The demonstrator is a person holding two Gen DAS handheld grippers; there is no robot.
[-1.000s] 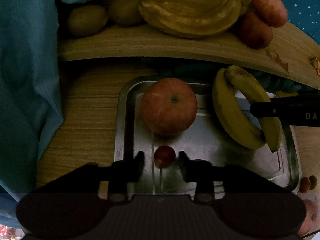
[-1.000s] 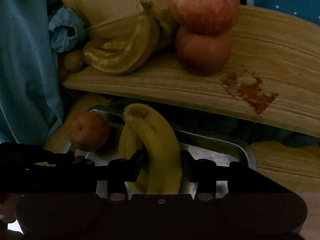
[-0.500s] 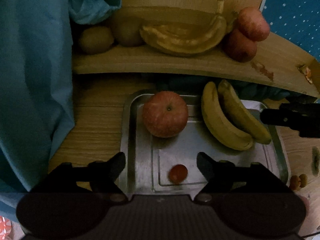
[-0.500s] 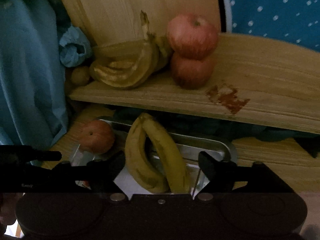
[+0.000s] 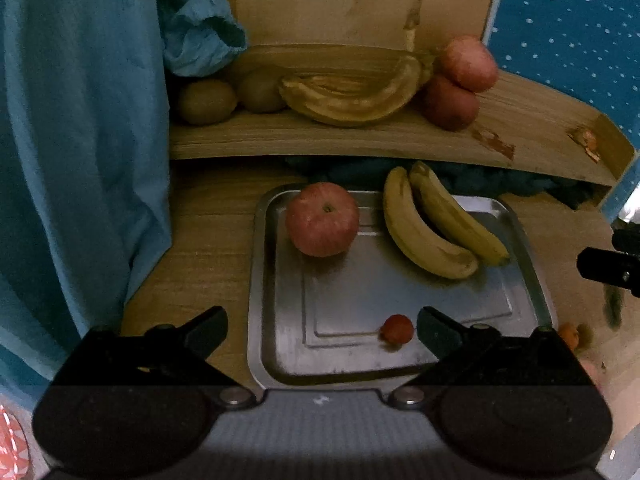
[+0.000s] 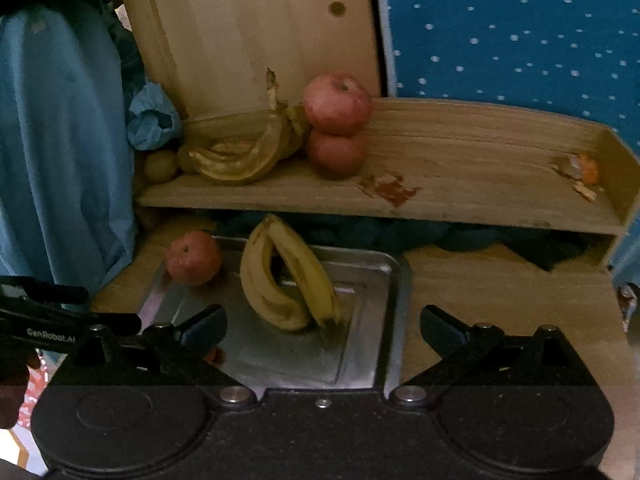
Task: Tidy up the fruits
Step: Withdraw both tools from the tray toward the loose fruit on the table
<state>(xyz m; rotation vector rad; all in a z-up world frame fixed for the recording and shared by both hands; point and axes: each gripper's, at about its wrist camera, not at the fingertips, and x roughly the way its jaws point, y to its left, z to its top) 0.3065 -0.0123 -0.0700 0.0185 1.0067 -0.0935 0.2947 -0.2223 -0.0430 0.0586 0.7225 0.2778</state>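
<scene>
In front of me a tray sits on a table. In the tray, an apple lies at the far left corner, two bananas lie side by side at the far right, and a small fruit rests near the front edge. Behind and above the tray runs a shelf. On the shelf, from left to right, I see two kiwis, a bunch of bananas, then two apples stacked one on the other. A cloth hangs to the left of the table, and a board stands upright behind the shelf.
</scene>
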